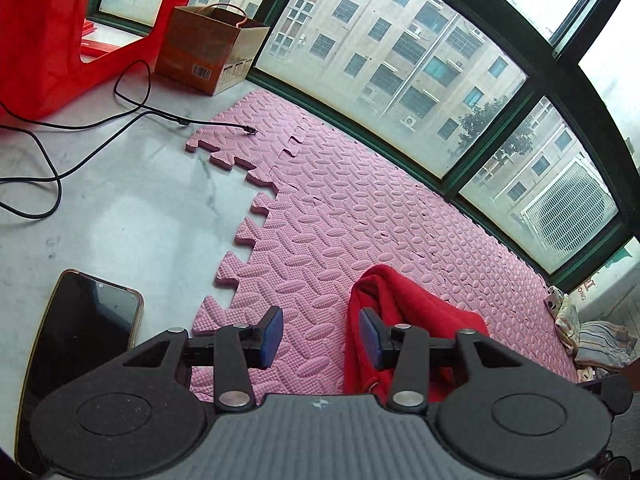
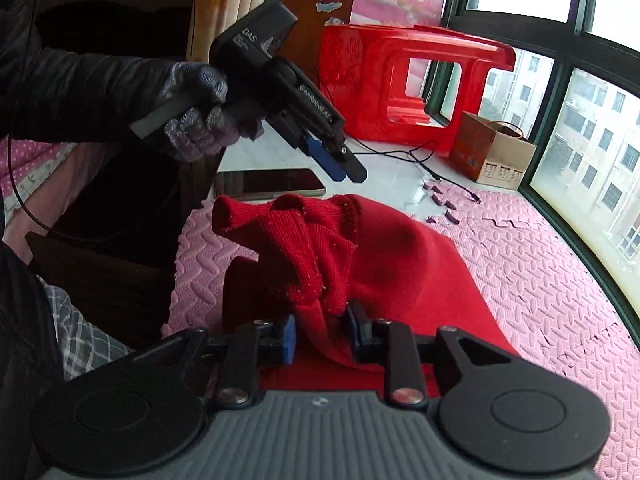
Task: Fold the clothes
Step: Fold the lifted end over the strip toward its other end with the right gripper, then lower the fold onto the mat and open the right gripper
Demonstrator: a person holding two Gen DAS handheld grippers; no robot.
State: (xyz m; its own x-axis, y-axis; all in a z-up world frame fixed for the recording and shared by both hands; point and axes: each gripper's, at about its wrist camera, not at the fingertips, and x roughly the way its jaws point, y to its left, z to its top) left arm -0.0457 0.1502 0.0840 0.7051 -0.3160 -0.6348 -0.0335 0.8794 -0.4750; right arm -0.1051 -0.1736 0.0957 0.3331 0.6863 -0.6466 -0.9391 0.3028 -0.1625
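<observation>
Your left wrist view looks steeply down over its own fingers, from close above the pink foam mat [image 1: 360, 208], toward the window [image 1: 400, 60]. Your right wrist view sits low, nearly against the red sweater [image 2: 360, 248], facing the red stool [image 2: 400, 80]. Both share mat, sweater, phone [image 2: 272, 184], stool and cardboard box [image 1: 212, 52]

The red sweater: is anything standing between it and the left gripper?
Nothing visible does. The left gripper is open over bare pink mat, with the red sweater directly beside its right finger. The phone lies off to the other side, on the white floor.
</observation>
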